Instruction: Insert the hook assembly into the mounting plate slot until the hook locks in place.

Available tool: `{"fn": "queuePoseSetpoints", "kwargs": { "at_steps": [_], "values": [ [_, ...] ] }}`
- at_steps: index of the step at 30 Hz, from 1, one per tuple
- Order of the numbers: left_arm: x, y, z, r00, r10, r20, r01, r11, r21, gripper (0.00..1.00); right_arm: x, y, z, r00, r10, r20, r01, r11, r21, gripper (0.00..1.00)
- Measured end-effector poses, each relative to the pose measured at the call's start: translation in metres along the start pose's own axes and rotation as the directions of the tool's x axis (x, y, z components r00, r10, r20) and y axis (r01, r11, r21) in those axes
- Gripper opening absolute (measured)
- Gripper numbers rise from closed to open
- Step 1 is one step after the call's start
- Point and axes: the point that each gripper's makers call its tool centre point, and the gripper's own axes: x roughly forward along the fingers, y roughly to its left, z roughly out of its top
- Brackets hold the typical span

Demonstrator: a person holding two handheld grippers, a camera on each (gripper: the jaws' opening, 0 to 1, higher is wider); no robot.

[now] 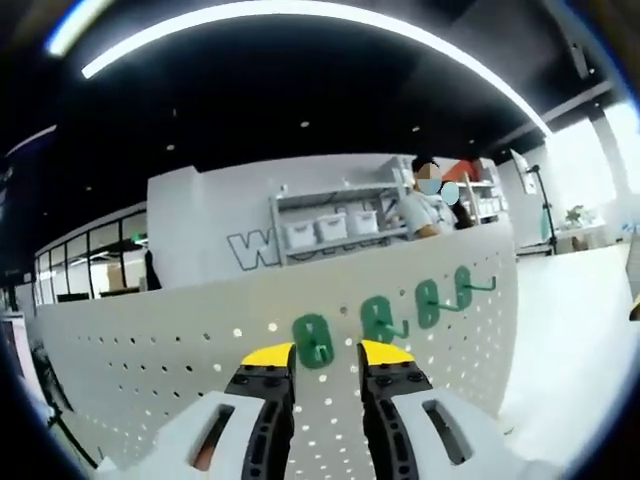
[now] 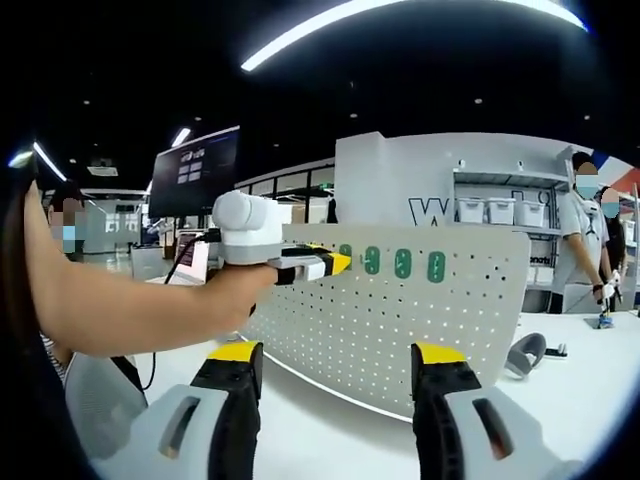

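**Left jaws close in on the nearest green hook; right jaws wide and held back**

In the left gripper view, the left gripper (image 1: 328, 355) reaches toward the pegboard mounting plate (image 1: 150, 370) with its yellow-tipped jaws set narrow. The nearest green hook assembly (image 1: 313, 340) sits on the plate directly between and just above the jaw tips, close to them; whether the tips touch it cannot be told. Three more green hooks (image 1: 430, 300) run along the plate's upper part to the right, two with prongs sticking out. Past the plate stand a shelf unit with white bins (image 1: 335, 228) and a person (image 1: 425, 205) beside it.

In the right gripper view, the right gripper (image 2: 340, 355) has its jaws spread wide with nothing between them, well apart from the plate, over the white surface (image 2: 330, 430). Farther in, the person's hand (image 2: 235, 290) holds the left gripper, whose yellow tips meet the left end of the row of green hooks near the plate's top edge. A monitor (image 2: 195, 170) hangs behind, left of the plate.
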Motion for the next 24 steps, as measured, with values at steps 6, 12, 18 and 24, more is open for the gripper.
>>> {"fn": "queuePoseSetpoints", "kwargs": {
  "at_steps": [6, 12, 18, 24],
  "values": [
    [-0.019, 0.002, 0.004, 1.000, -0.019, 0.004, 0.019, 1.000, -0.005, 0.30, -0.010, 0.007, 0.005, 1.000, -0.019, 0.003, 0.019, 1.000, -0.004, 0.59],
    [-0.041, 0.001, 0.010, 0.999, -0.047, 0.018, 0.047, 0.999, -0.007, 0.31, -0.016, 0.017, 0.008, 1.000, -0.030, 0.003, 0.030, 1.000, -0.003, 0.59],
    [-0.066, 0.000, 0.017, 0.995, -0.096, 0.039, 0.096, 0.995, 0.003, 0.33, -0.017, 0.029, 0.009, 0.999, -0.039, 0.003, 0.039, 0.999, -0.001, 0.59],
    [-0.086, 0.014, 0.020, 0.991, -0.124, 0.045, 0.124, 0.992, -0.004, 0.35, -0.014, 0.046, 0.014, 0.998, -0.053, 0.016, 0.052, 0.999, 0.007, 0.59]
  ]
}}
